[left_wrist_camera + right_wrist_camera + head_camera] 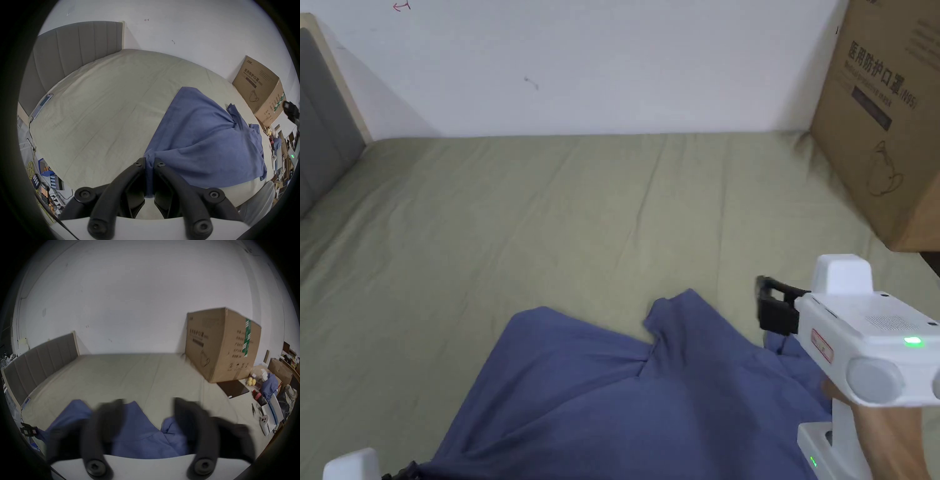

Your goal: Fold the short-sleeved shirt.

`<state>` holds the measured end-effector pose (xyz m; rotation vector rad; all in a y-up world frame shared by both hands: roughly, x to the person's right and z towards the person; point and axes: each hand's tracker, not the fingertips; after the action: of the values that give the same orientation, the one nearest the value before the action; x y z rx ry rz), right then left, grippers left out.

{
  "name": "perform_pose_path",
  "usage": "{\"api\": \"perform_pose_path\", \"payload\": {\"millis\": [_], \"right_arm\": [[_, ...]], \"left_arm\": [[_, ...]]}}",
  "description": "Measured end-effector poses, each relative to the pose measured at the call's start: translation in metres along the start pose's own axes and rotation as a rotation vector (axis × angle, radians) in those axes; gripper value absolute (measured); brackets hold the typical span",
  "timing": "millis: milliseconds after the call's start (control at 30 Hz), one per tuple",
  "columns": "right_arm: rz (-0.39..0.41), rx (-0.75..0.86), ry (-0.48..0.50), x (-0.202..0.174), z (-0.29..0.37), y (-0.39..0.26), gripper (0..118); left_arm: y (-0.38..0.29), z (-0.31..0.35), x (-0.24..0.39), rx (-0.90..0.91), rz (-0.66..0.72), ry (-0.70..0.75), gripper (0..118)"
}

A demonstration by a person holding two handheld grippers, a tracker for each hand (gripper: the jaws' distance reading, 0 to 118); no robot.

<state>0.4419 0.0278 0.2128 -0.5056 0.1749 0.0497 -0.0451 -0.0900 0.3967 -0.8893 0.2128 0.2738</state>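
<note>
Blue shirt [625, 394] lies on the bed [550, 206] at its near edge, toward the right side, rumpled, not flat; its lower part is cut off by the head view's frame. One sleeve [681, 312] sticks up toward the wall.

Left gripper [149, 164]: fingers [139, 165] closed on a bunched edge of the shirt, cloth pinched between both. In the head view just a white corner of it shows at the bottom left.

Right gripper [147, 404]: fingers [110, 412] spread wide apart, nothing between them, hanging over the shirt's right part. The fingers are motion-blurred in its own view, so contact with the cloth is unclear.

Cardboard box [887, 125] stands at the bed's far right corner against the wall [612, 62]. It has printed writing and a line drawing on its side, plus a green tape strip; the text is too blurred to make out. Grey headboard [73, 48] at the left end of the bed. Clutter beyond the right edge of the bed is too small to identify.
</note>
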Motion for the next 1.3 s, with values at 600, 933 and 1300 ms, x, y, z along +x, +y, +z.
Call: {"api": "perform_pose_path", "payload": {"millis": [600,933,1300], "right_arm": [[-0.005,-0.558,-0.017,0.002,-0.218,-0.083,65],[0.091,-0.345,0.008,-0.007,-0.158,-0.040,0],[0.033,0.111,0.043,0.041,0.010,0.064,0]], "left_arm": [[0.017,-0.015,0.007,-0.007,-0.002,0.022,6],[0.016,-0.005,0.004,0.013,0.016,0.005,6],[0.089,0.042,0.039,0.228,0.009,-0.091,6]]}}
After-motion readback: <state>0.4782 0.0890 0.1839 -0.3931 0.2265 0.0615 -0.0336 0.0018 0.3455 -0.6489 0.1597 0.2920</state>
